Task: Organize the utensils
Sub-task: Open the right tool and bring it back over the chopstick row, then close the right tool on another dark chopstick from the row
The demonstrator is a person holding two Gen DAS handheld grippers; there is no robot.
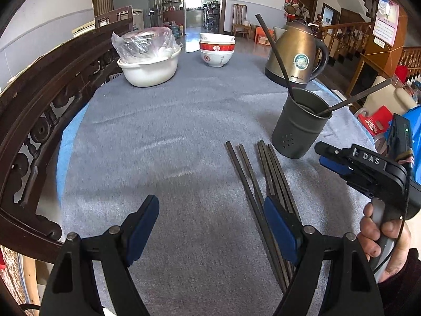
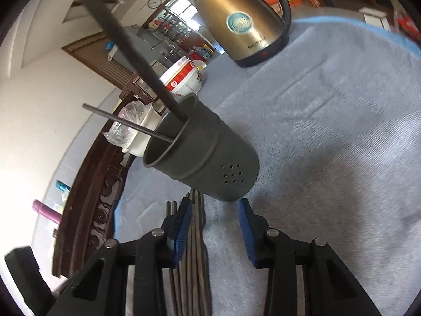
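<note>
Several dark chopsticks [image 1: 263, 181] lie side by side on the grey tablecloth; they also show in the right wrist view [image 2: 196, 250]. A dark metal utensil cup [image 1: 300, 123] stands behind them with two chopsticks leaning in it; it also shows in the right wrist view [image 2: 208, 155]. My left gripper [image 1: 210, 226] is open and empty, its right finger over the lying chopsticks. My right gripper [image 2: 214, 227] is open and empty just above the chopsticks near the cup's base; its body [image 1: 368, 168] shows at the right of the left wrist view.
A brass kettle [image 1: 297, 52] stands at the back right. Stacked red-and-white bowls [image 1: 217, 48] and a white basin [image 1: 148, 68] with a plastic-wrapped pot stand at the back. A carved wooden chair back [image 1: 39, 131] curves along the table's left edge.
</note>
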